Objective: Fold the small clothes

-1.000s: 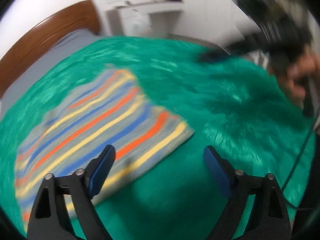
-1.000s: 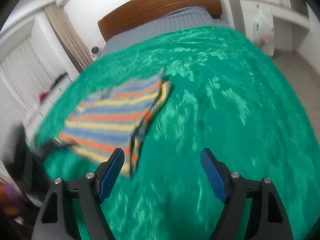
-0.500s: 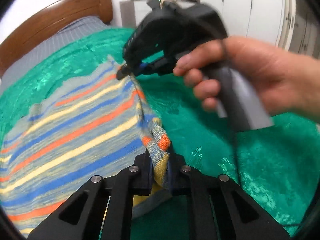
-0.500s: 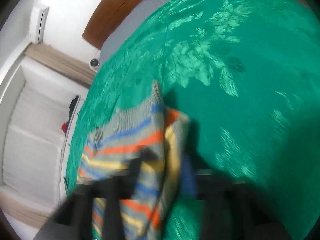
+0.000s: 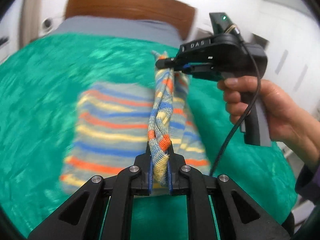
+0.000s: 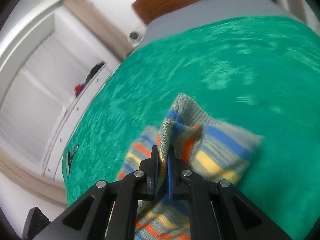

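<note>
A striped knit garment [image 5: 112, 124] in grey, blue, orange and yellow lies partly on the green blanket [image 5: 40, 92]. My left gripper [image 5: 160, 160] is shut on one corner of its edge, which stretches taut up to the right gripper [image 5: 170, 66], held by a hand [image 5: 270, 108] further back. That one is shut on the other corner. In the right wrist view the right gripper [image 6: 163, 160] pinches a bunched grey cuff of the garment [image 6: 216, 146], and the rest sags to the blanket [image 6: 220, 60] below.
A wooden headboard [image 5: 128, 4] and a grey sheet [image 5: 120, 28] lie at the bed's far end. White cupboards [image 6: 40, 92] stand along the bed's left side in the right wrist view. A black cable [image 5: 230, 136] hangs from the right gripper's handle.
Both grippers went from open above the flat garment to shut on its edge. They have lifted that edge and carried it across the garment, and the left gripper rolled.
</note>
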{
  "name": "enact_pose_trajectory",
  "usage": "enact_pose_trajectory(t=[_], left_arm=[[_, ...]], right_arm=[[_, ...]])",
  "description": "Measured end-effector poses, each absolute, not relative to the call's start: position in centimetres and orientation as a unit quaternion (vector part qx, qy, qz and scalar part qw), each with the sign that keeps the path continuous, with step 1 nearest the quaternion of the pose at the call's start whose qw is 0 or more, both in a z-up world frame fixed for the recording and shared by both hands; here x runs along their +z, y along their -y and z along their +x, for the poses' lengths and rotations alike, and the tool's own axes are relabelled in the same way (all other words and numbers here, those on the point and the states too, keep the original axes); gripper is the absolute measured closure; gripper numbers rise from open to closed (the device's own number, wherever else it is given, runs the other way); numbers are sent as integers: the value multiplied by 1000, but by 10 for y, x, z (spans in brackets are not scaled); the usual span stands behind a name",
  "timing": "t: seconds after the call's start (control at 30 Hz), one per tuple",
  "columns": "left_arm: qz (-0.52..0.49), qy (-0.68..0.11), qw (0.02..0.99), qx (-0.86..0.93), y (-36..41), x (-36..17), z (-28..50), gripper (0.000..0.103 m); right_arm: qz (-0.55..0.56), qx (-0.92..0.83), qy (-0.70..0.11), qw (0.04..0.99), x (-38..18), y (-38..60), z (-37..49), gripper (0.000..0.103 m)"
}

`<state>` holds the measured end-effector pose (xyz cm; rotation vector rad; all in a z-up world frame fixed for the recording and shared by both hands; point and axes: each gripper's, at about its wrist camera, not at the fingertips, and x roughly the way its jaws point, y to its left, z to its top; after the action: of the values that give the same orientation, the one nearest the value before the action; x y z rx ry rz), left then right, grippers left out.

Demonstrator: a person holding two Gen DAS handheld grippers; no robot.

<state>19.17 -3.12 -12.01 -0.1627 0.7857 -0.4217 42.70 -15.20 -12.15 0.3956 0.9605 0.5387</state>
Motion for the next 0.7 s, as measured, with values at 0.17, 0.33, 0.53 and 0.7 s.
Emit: enact_pose_trajectory(t=[0.17, 0.33, 0.53, 0.7], left_arm=[[-135, -414, 888, -152, -17, -150, 198, 94], [-160, -449, 871, -117, -39, -166, 208, 71], [-150, -429, 882, -123, -50, -158, 200, 35], [-121, -451, 877, -112, -47, -168, 217, 35]], right_arm=[[143, 263, -483, 823, -147, 75, 455, 95], [200, 289, -490, 798, -179, 54, 461, 72], [185, 293, -457, 819, -155, 85, 422, 65], [54, 318, -447, 834, -128, 106, 351, 64]])
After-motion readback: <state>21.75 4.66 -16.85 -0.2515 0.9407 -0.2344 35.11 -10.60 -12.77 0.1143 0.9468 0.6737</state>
